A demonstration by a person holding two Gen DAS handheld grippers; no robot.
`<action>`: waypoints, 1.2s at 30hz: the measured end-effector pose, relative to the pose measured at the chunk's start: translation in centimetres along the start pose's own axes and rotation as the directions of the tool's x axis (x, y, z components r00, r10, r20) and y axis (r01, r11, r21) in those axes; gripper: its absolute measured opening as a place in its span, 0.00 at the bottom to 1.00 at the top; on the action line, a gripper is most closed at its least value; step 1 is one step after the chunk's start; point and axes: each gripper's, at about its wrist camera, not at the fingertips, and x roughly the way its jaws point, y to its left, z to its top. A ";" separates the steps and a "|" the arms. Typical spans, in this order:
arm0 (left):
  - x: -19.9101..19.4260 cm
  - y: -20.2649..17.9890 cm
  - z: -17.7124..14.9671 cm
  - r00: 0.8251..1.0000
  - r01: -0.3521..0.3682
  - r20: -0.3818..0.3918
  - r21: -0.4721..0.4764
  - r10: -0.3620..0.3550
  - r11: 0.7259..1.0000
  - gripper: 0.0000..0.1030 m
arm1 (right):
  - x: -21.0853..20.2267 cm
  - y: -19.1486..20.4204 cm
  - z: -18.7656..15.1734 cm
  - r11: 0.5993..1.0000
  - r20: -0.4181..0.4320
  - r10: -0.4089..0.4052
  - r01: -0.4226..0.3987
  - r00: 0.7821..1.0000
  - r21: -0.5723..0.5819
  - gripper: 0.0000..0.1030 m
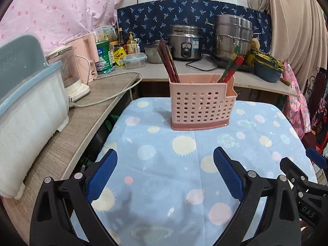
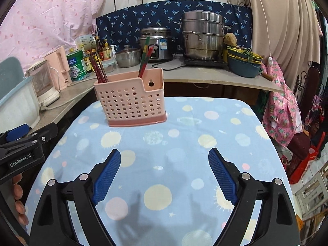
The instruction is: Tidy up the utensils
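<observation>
A pink perforated utensil holder (image 1: pixel 199 104) stands upright on the blue planet-print cloth (image 1: pixel 164 184); it also shows in the right wrist view (image 2: pixel 132 104). Dark red-brown chopsticks (image 1: pixel 167 61) stand in its left compartment, and red and green ones (image 1: pixel 231 67) lean in its right. They show in the right wrist view too (image 2: pixel 98 67) (image 2: pixel 145 59). My left gripper (image 1: pixel 165 160) is open and empty, well short of the holder. My right gripper (image 2: pixel 164 157) is open and empty, in front and to the right of the holder.
A white-and-blue dish rack (image 1: pixel 26 110), kettles and a cable (image 1: pixel 114 94) line the left counter. A rice cooker (image 1: pixel 185 43), steel steamer pot (image 1: pixel 233 34), jars and basins (image 1: pixel 266 69) fill the back counter. The table's edge drops off on the right.
</observation>
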 end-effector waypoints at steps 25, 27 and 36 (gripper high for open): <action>0.0 0.0 -3.0 0.997 -0.041 -0.058 0.001 0.041 0.999 0.91 | -0.1 0.5 -2.7 1.000 -0.038 0.012 -0.011 0.999 0.015 0.84; 0.0 0.0 -3.0 0.998 -0.038 -0.059 0.000 0.038 0.999 0.91 | 0.1 0.6 -2.7 1.000 -0.042 0.012 -0.012 0.999 0.011 0.84; 0.1 0.1 -3.1 0.998 -0.042 -0.057 -0.005 0.042 0.999 0.92 | 0.3 1.0 -2.8 1.000 -0.048 0.016 -0.015 0.999 0.002 0.84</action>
